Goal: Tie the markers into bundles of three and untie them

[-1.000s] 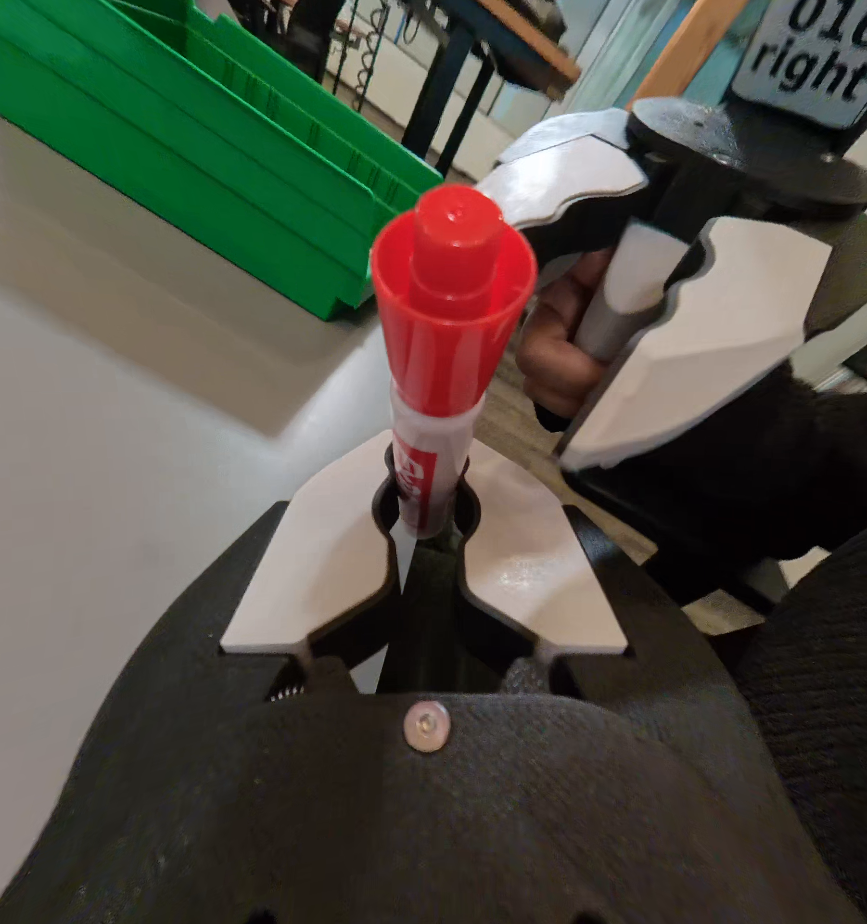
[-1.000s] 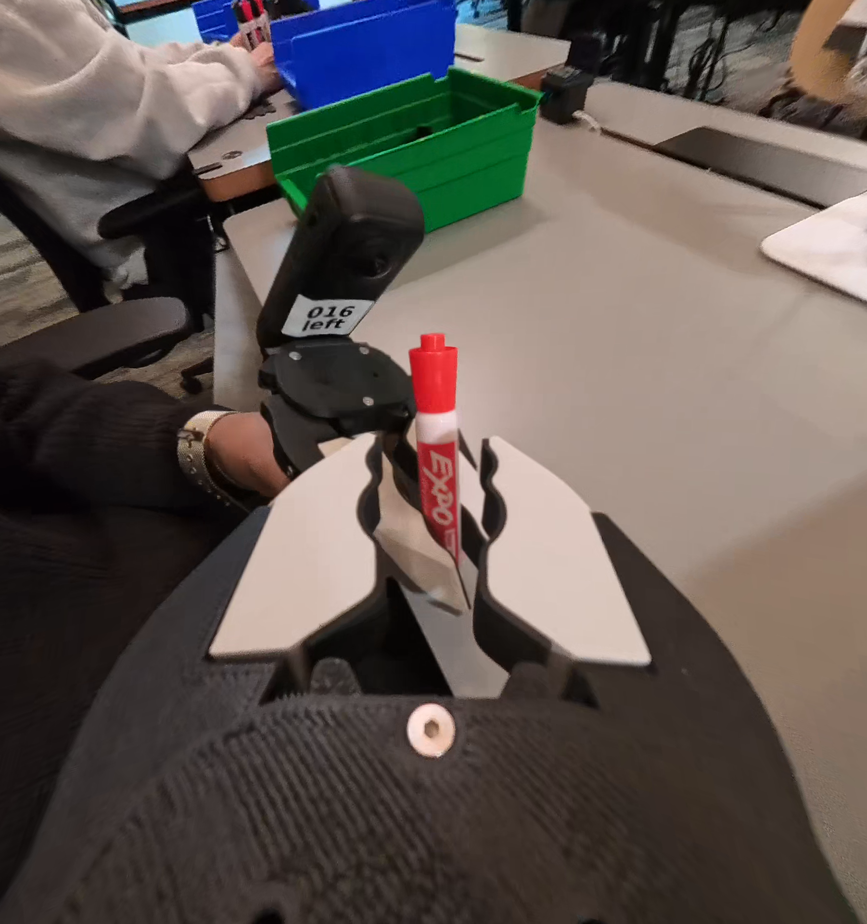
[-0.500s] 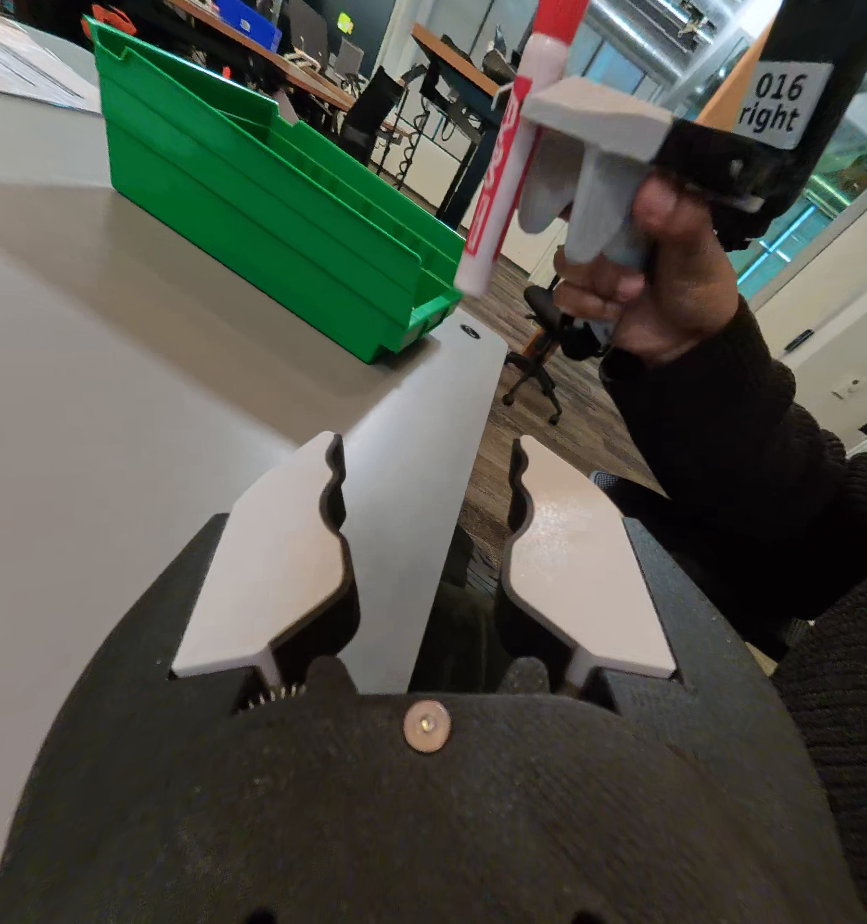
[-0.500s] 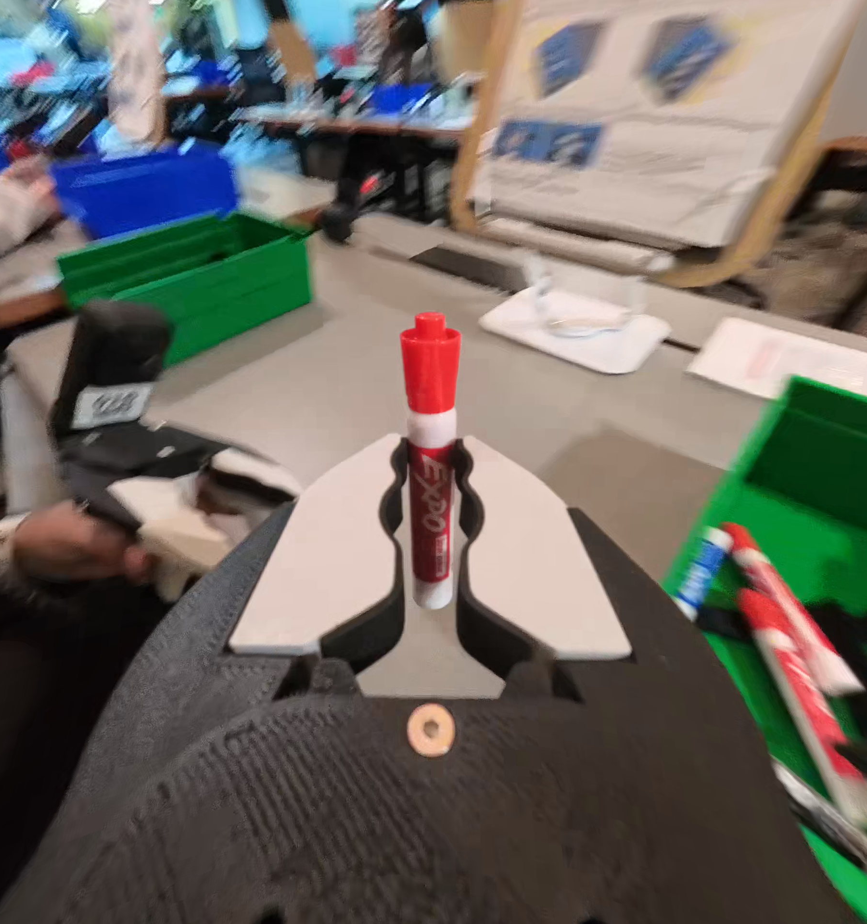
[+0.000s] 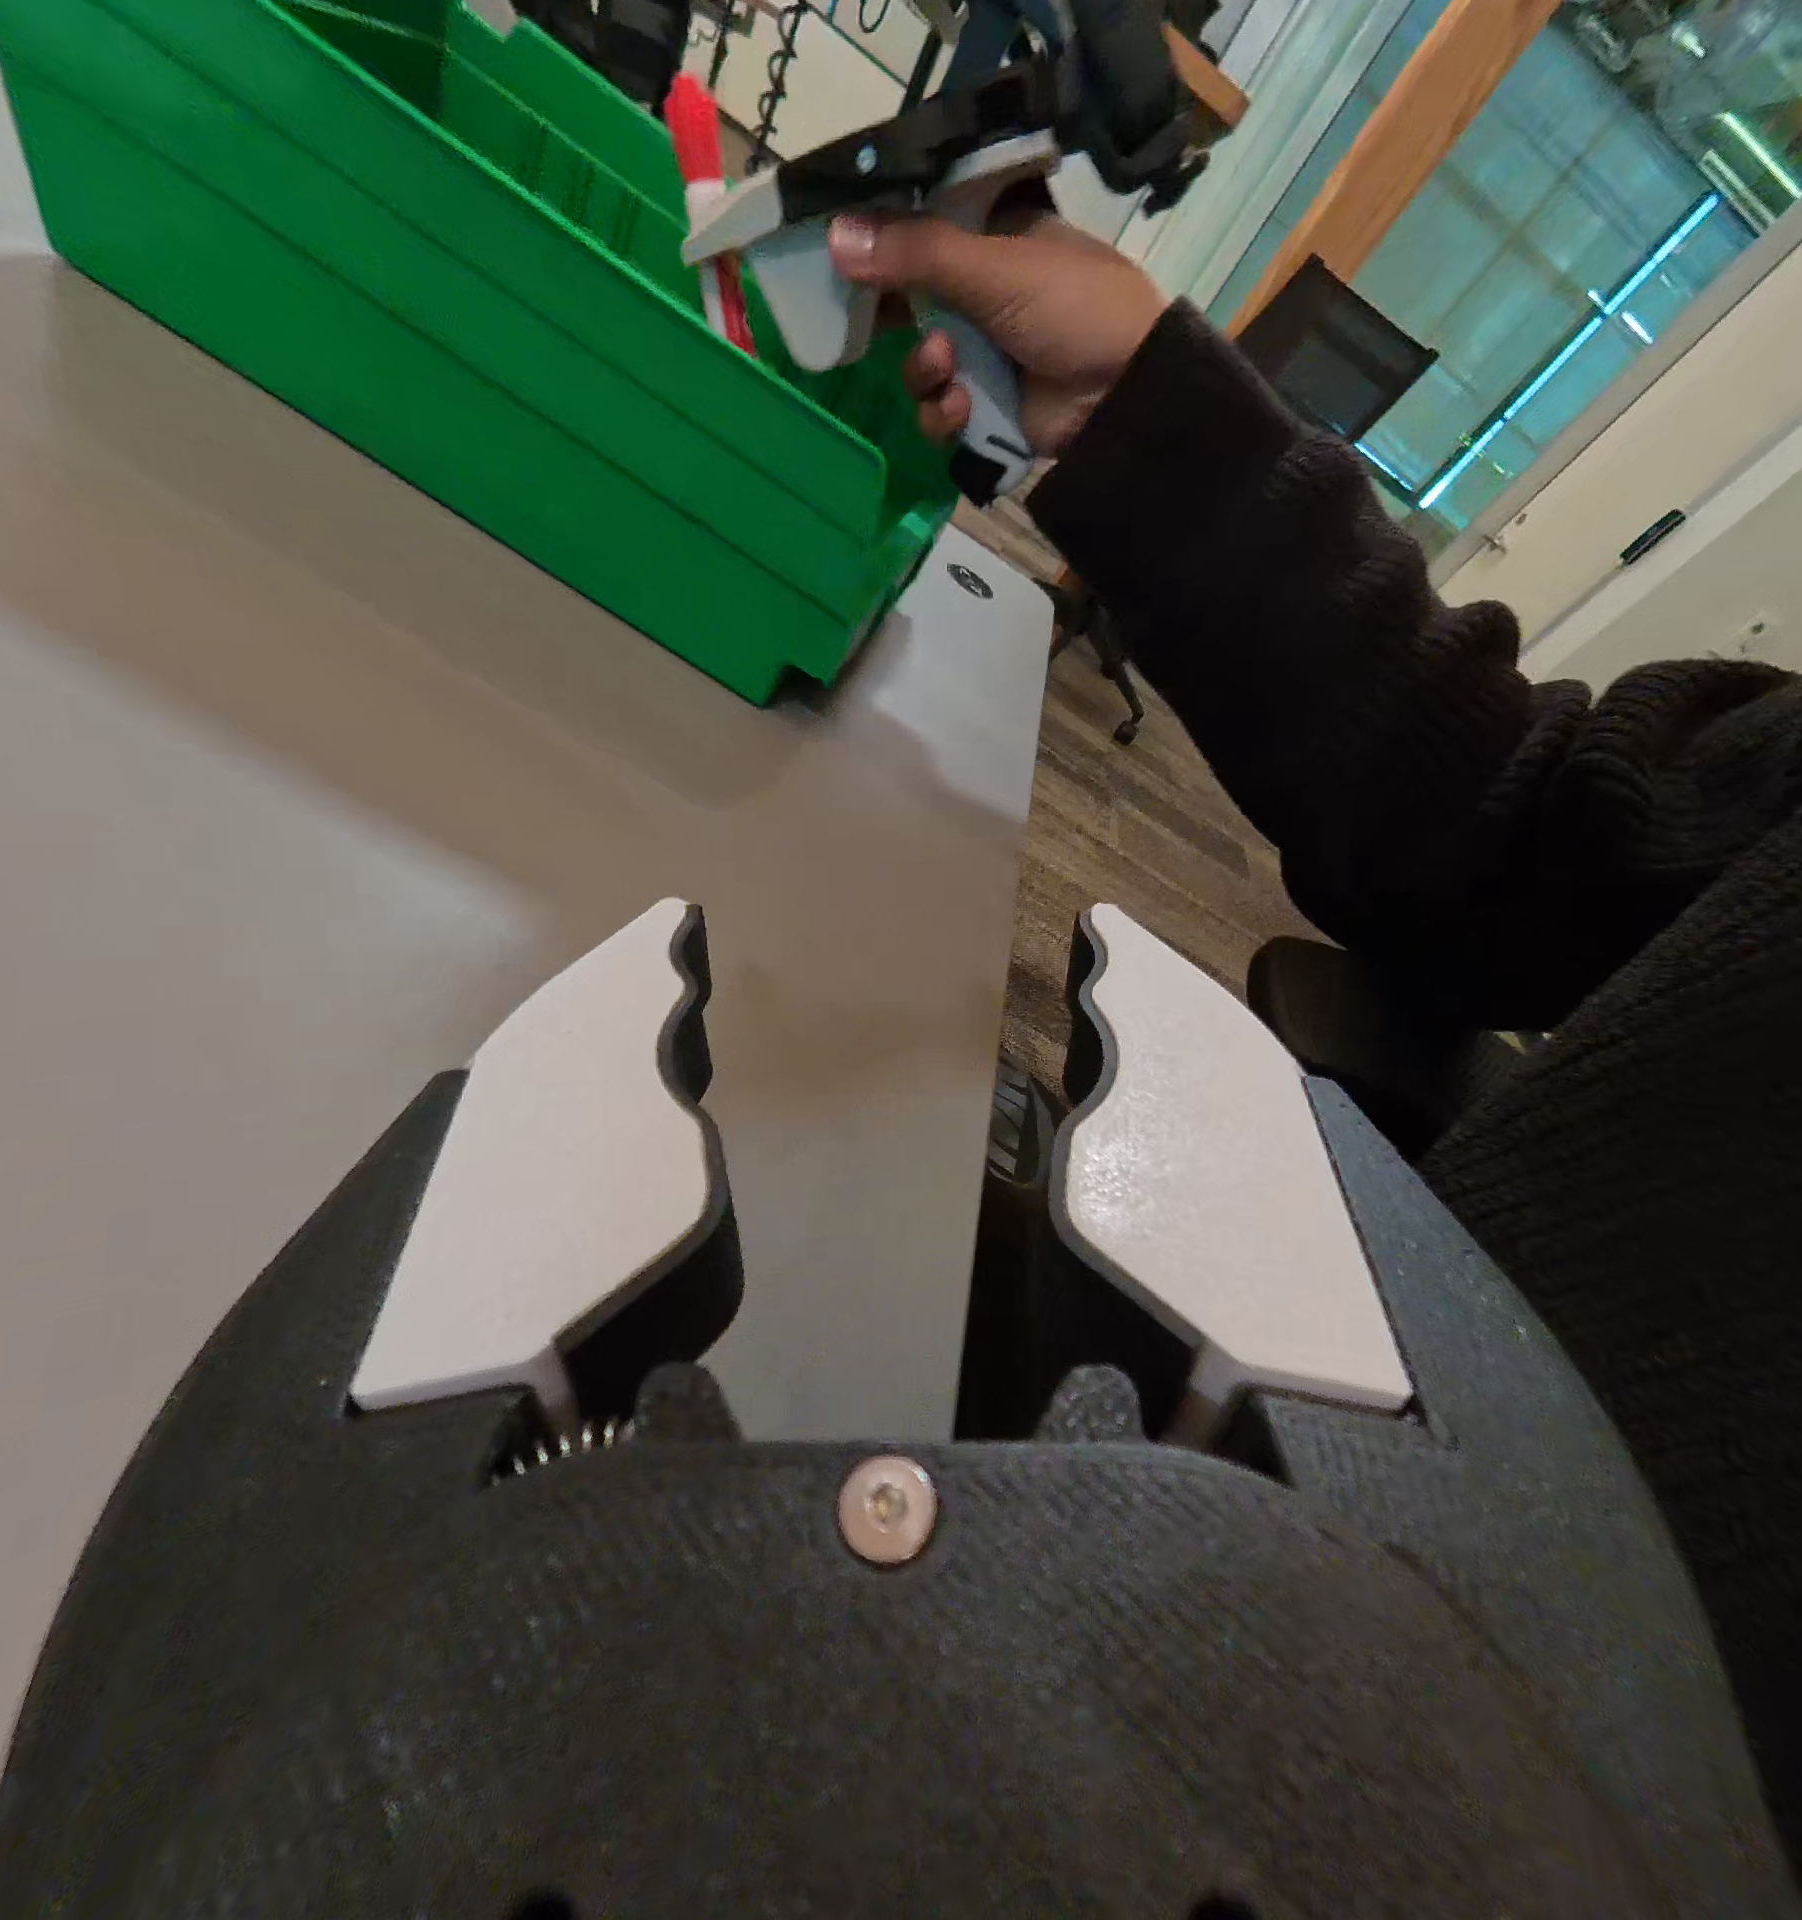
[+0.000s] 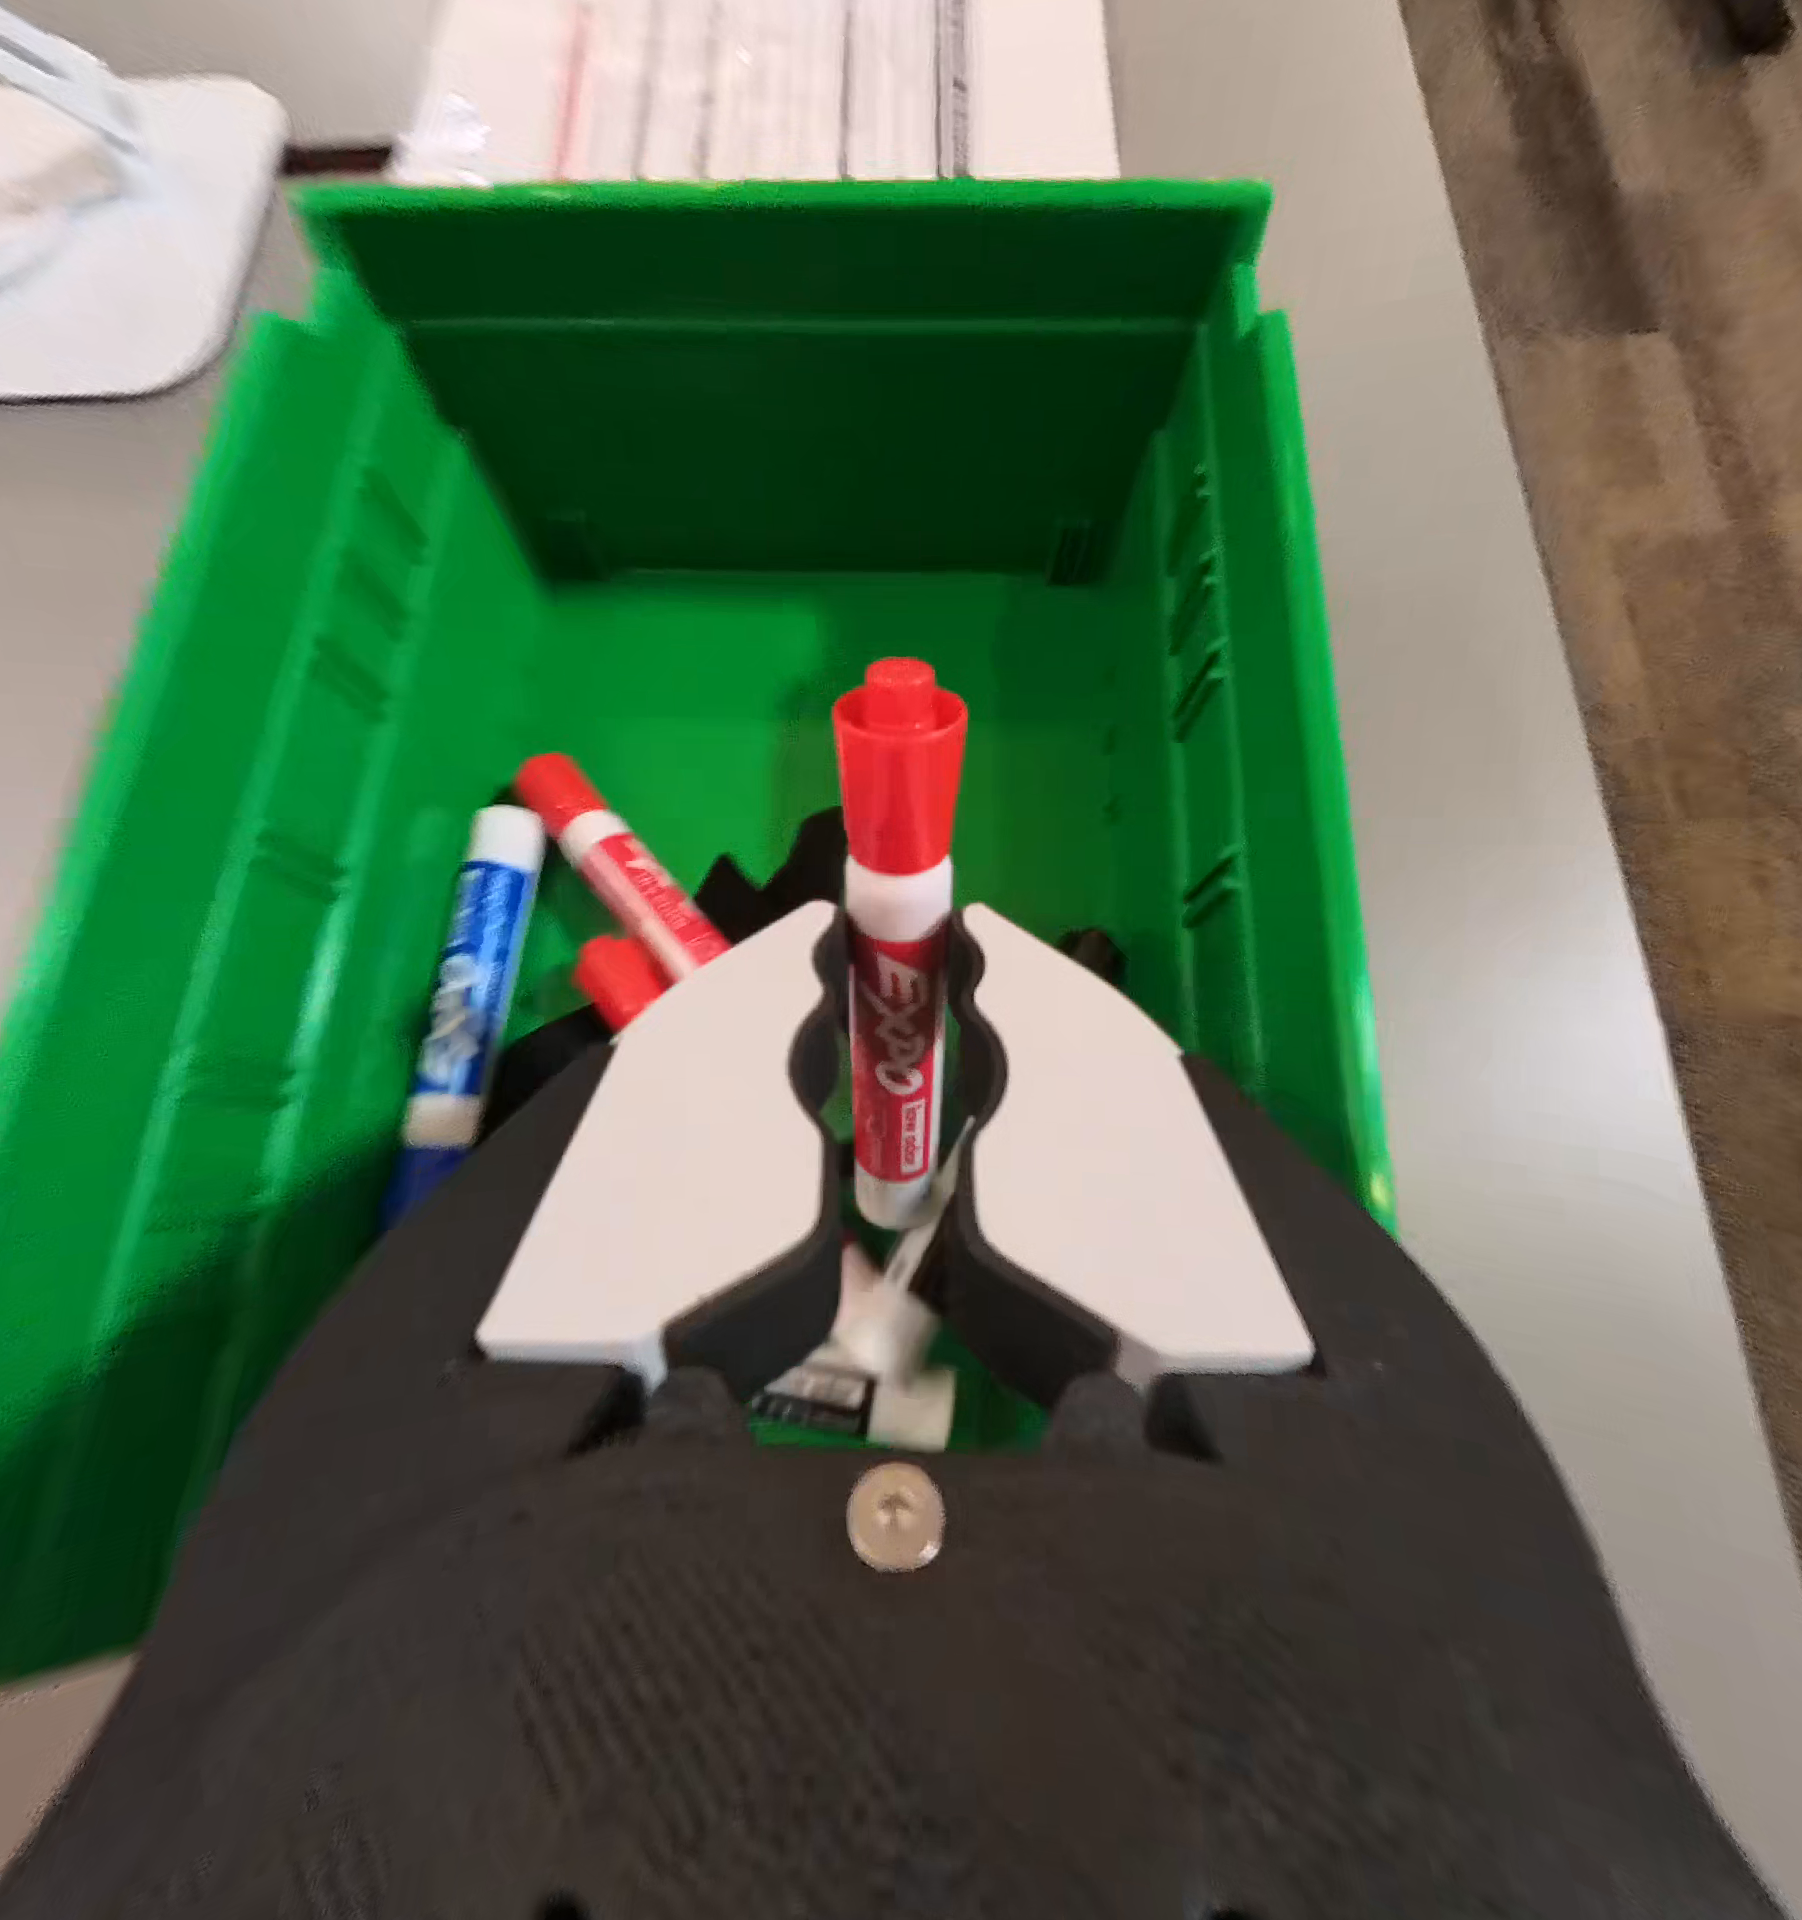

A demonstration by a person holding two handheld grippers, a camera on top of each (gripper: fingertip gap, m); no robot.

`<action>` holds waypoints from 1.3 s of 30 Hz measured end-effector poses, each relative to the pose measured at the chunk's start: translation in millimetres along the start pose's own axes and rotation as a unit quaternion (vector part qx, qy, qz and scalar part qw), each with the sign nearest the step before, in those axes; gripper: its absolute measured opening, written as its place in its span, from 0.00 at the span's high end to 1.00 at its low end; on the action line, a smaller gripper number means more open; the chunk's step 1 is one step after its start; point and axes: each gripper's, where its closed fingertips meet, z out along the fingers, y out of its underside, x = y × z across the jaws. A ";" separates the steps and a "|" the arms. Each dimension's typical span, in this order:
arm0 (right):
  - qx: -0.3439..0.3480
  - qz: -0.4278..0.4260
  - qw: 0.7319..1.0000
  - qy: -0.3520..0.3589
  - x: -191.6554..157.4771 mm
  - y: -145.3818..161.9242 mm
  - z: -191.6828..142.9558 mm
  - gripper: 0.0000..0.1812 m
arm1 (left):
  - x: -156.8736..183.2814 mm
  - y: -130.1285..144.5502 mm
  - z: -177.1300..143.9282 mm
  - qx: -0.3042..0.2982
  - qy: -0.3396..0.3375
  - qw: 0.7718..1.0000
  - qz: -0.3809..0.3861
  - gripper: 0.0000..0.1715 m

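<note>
The right tool (image 6: pixel 897 1039) pinches a red marker (image 6: pixel 892 935) upright over the green bin (image 6: pixel 253 727); a loose grip could drop it askew. The left tool (image 5: pixel 886 1018) hangs spread, empty, above the surface (image 5: pixel 253 831).

Your left wrist view looks low across the grey table (image 5: pixel 201 831) toward the green bin (image 5: pixel 461 343); your right wrist view looks steeply down, close, into that same green bin (image 6: pixel 772 260).
</note>
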 end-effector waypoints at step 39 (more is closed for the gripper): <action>0.162 0.039 0.897 -0.410 -354.4 65.9 -107.8 0.76 | -140.5 -80.1 -456.0 0.129 -0.651 0.734 0.144 0.65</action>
